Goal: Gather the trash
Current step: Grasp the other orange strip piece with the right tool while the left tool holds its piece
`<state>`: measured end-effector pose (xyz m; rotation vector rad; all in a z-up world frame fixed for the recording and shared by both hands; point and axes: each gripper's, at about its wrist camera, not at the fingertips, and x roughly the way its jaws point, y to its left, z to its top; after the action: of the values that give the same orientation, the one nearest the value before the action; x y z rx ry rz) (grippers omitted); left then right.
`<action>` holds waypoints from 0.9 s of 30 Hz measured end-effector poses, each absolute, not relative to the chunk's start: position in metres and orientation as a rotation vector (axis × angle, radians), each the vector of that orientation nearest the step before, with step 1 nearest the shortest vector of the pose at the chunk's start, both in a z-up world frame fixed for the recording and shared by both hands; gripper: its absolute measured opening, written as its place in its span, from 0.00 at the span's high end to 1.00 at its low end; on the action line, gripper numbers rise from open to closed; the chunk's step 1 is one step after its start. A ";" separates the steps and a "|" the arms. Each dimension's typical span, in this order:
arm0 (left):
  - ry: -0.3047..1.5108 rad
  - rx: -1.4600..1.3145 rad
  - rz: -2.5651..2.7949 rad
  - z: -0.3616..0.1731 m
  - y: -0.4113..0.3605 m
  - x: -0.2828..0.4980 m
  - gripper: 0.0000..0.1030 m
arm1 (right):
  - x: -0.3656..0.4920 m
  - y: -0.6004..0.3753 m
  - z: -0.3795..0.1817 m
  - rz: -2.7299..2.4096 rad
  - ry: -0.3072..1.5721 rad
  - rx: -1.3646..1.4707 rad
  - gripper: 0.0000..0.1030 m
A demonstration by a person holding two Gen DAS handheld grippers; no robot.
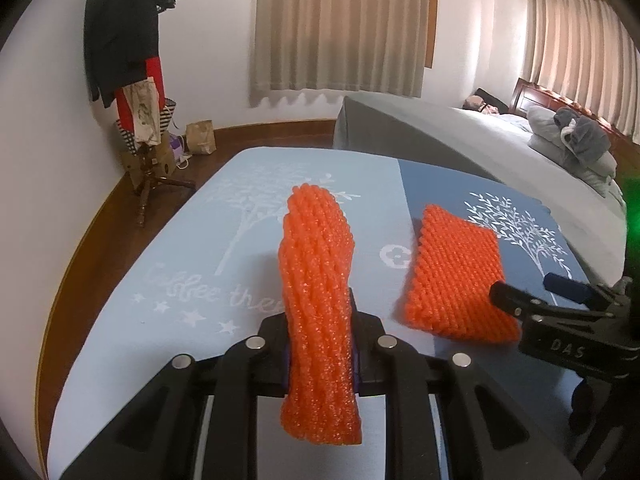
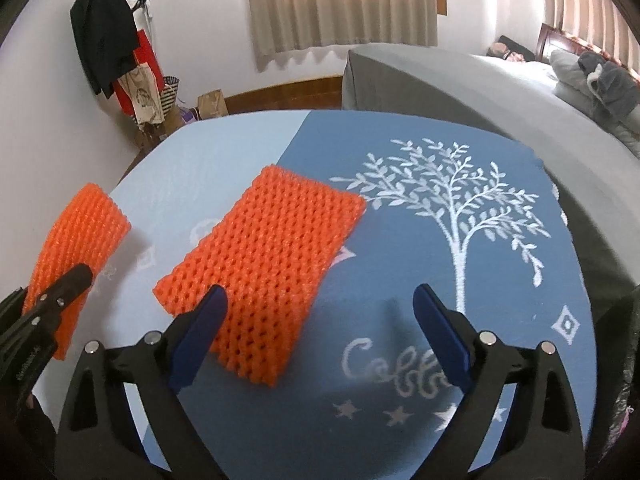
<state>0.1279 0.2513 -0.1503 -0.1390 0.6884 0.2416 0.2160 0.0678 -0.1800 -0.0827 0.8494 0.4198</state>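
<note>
The left gripper (image 1: 318,364) is nearest, and its two black fingers are squeezed tight on an orange foam net (image 1: 318,280). The net is pinched near its lower part and sticks up in the air, bent a little at the top. It squashes thin where the fingers press it, so it is soft and springy. It stands up by itself, so it looks very light too.

The right gripper (image 2: 320,320) has its blue fingers (image 2: 200,332) spread wide, with nothing held. The left blue finger is over the near corner of a second orange foam net (image 2: 264,272). I cannot tell if it touches. The other blue finger is well off to the right, over bare cloth.

This second net lies flat on the blue tablecloth (image 2: 400,280). It sits just left of the white tree (image 2: 460,220) printed on the cloth, and its far corner almost reaches the tree's leaves. The first net is held up further left of the tree.

I think the flat net will be easy to lift but easy to drop, because it is floppy and full of holes. A good place to grab is the near short edge, with one finger sliding under it. The gripper should move a bit left first, so the edge sits between both fingers.
</note>
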 end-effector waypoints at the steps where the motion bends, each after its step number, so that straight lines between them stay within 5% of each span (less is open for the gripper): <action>1: 0.688 -0.142 0.244 -0.151 0.252 0.127 0.80 | 0.217 0.069 -0.182 0.423 0.860 -0.082 0.19; 6: 0.690 -0.148 0.248 -0.152 0.253 0.125 0.80 | 0.218 0.079 -0.187 0.454 0.897 -0.074 0.32; 11: 0.689 -0.153 0.249 -0.151 0.252 0.125 0.80 | 0.215 0.083 -0.185 0.530 0.914 -0.055 0.64; 16: 0.684 -0.146 0.243 -0.148 0.249 0.123 0.80 | 0.212 0.079 -0.177 0.565 0.914 -0.042 0.85; 27: 0.672 -0.142 0.221 -0.140 0.237 0.121 0.80 | 0.196 0.055 -0.157 0.589 0.878 -0.040 0.87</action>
<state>0.1209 0.2368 -0.1400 -0.1415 0.6715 0.2215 0.1962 0.0554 -0.1575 -0.0398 0.8776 0.5895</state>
